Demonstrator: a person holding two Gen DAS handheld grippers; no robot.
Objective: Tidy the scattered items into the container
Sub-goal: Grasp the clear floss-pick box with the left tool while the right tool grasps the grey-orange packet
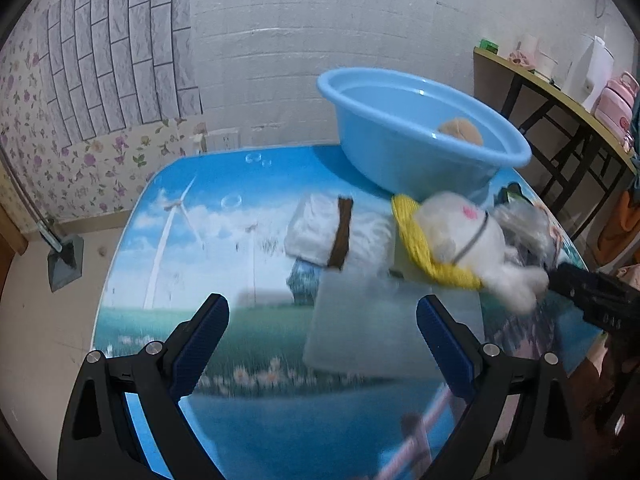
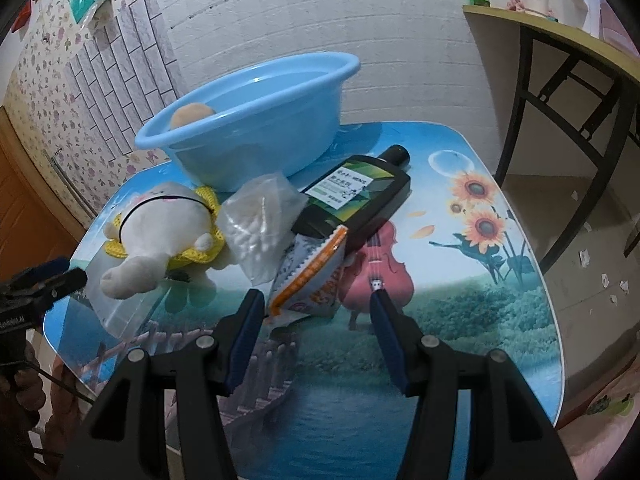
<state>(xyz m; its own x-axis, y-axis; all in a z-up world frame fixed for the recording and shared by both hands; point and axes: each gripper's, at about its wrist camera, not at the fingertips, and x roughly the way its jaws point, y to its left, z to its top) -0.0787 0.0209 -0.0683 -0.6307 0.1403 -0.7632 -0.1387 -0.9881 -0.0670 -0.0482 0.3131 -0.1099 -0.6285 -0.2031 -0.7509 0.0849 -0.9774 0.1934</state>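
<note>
A blue basin stands at the table's far side with a tan round item inside. In front of it lie a white plush toy with a yellow knitted collar, a white folded cloth with a brown band, a clear bag of cotton swabs, a dark bottle with a green label, an orange-and-white snack packet and a clear flat bag. My left gripper is open over the clear bag. My right gripper is open just before the snack packet.
The table has a printed scenery top with rounded edges. A yellow shelf table with a pink flask and other items stands to the right. Floral and brick-patterned walls lie behind. A dustpan rests on the floor at left.
</note>
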